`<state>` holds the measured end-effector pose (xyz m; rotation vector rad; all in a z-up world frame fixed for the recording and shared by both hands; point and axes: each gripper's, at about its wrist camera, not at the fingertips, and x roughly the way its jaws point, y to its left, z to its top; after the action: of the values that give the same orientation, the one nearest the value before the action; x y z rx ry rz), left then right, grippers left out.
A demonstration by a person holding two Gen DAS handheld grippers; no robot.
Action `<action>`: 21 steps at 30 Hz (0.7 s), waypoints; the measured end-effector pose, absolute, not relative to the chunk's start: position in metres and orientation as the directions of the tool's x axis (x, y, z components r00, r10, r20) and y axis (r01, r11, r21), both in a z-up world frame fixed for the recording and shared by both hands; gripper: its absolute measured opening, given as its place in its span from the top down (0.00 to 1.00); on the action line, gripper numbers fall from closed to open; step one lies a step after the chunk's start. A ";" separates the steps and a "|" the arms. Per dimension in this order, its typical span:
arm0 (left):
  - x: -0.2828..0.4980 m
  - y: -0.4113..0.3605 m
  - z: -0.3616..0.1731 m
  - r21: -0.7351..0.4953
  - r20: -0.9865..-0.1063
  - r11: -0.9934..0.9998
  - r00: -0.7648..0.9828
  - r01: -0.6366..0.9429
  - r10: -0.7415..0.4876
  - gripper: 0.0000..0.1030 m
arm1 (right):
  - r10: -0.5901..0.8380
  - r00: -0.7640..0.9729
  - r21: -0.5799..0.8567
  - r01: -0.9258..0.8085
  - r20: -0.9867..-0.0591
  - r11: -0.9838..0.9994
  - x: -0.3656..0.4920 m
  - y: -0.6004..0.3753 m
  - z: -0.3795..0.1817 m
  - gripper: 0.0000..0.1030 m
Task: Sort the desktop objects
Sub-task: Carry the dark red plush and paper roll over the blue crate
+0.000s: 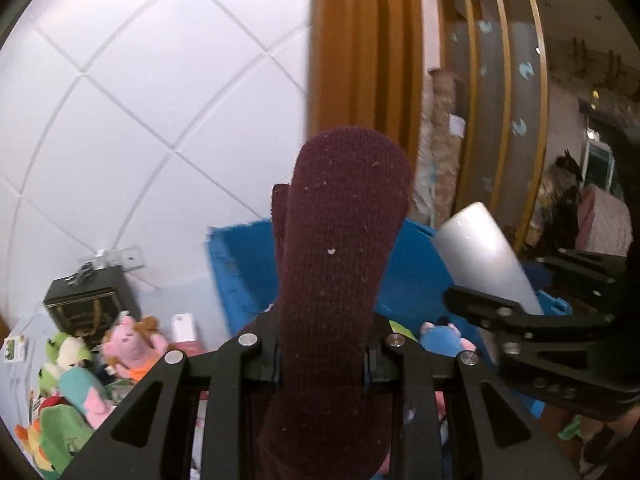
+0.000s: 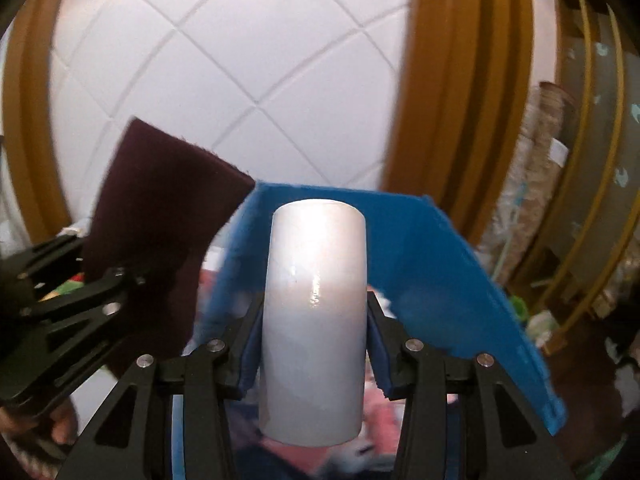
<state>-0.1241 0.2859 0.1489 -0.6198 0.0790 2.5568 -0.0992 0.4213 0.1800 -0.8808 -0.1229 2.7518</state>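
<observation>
You're mid-sort, both hands loaded and held up in the air. Your left gripper (image 1: 324, 360) is clamped tight on a maroon sock (image 1: 340, 264), which sticks up past the fingers. Your right gripper (image 2: 314, 344) is part-open around a white cup (image 2: 316, 312), with the blue pads (image 2: 250, 352) pressing on its sides. Neither item is placed yet, so this pair looks like the step in hand.

The blue bin (image 1: 412, 276) sits right ahead of both grippers, with its wall just behind the sock and cup. Inside it I can make out a blue-and-pink plush (image 1: 444, 336) and some pink, blurred stuff in the right wrist view. I can't tell what else is in there.

Plenty left: a heap of plush toys (image 1: 80, 376) lies at lower left outside the bin, near a black box (image 1: 86, 304) by the wall. Judging by that pile, you're nowhere near done.
</observation>
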 end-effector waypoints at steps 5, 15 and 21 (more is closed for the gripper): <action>-0.136 0.341 0.128 -0.023 -0.553 -0.854 -0.705 -0.519 0.443 0.75 | 0.269 -0.751 -0.143 -0.231 -0.603 -0.962 -0.103 0.477 0.164 0.57; -0.160 0.393 0.089 -0.007 -0.744 -0.803 -0.533 -0.596 0.403 0.75 | 0.297 -0.586 -0.221 -0.200 -0.754 -0.955 -0.122 0.520 0.095 0.57; -0.165 0.399 0.077 0.022 -0.780 -0.782 -0.500 -0.623 0.377 0.75 | 0.291 -0.537 -0.232 -0.175 -0.792 -0.957 -0.123 0.536 0.071 0.57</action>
<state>-0.1654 0.3993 0.0768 -1.0790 0.4051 2.2706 -0.1229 0.5358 0.0709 -1.3416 -0.1805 2.5356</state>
